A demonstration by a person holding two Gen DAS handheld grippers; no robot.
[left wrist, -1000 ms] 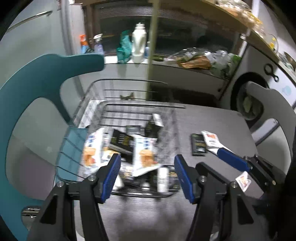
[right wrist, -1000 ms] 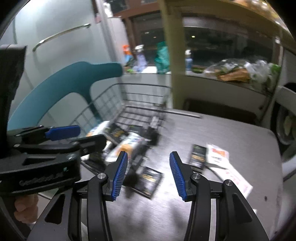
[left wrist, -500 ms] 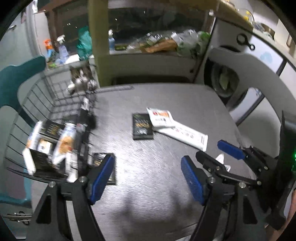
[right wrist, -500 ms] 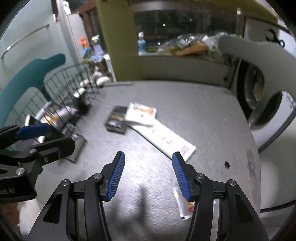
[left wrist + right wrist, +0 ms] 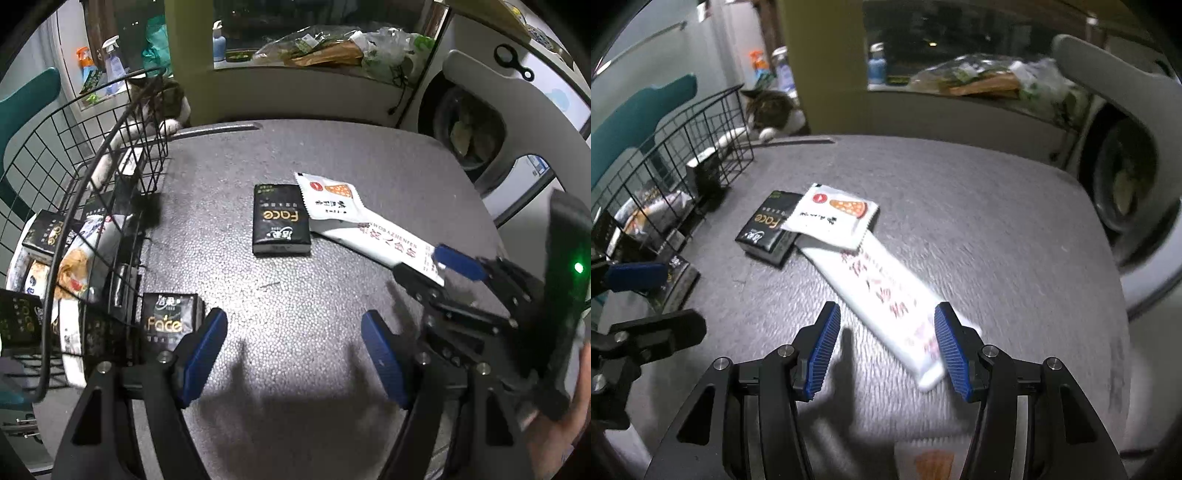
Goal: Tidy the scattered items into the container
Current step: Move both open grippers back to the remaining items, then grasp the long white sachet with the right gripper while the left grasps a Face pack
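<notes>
A black wire basket (image 5: 110, 155) with several packets stands at the table's left; it also shows in the right wrist view (image 5: 683, 147). On the grey table lie a black "Face" tissue pack (image 5: 280, 219) (image 5: 768, 227), a white pizza sachet (image 5: 328, 199) (image 5: 833, 214) and a long white packet (image 5: 384, 242) (image 5: 886, 291). A second black Face pack (image 5: 170, 317) (image 5: 677, 280) lies beside the basket. My left gripper (image 5: 295, 354) is open over bare table. My right gripper (image 5: 886, 354) is open, with the long packet's near end between its fingers. A small sachet (image 5: 932, 463) lies below it.
A cat (image 5: 162, 103) rests its paws on the table's far left edge behind the basket. A teal chair (image 5: 642, 110) stands at the left, a white chair (image 5: 517, 122) and a washing machine (image 5: 1123, 177) at the right. A cluttered shelf runs behind.
Both grippers have swung right, away from the basket, to the loose items. My right gripper has come down around the long white packet's end. A cat has appeared behind the basket.
</notes>
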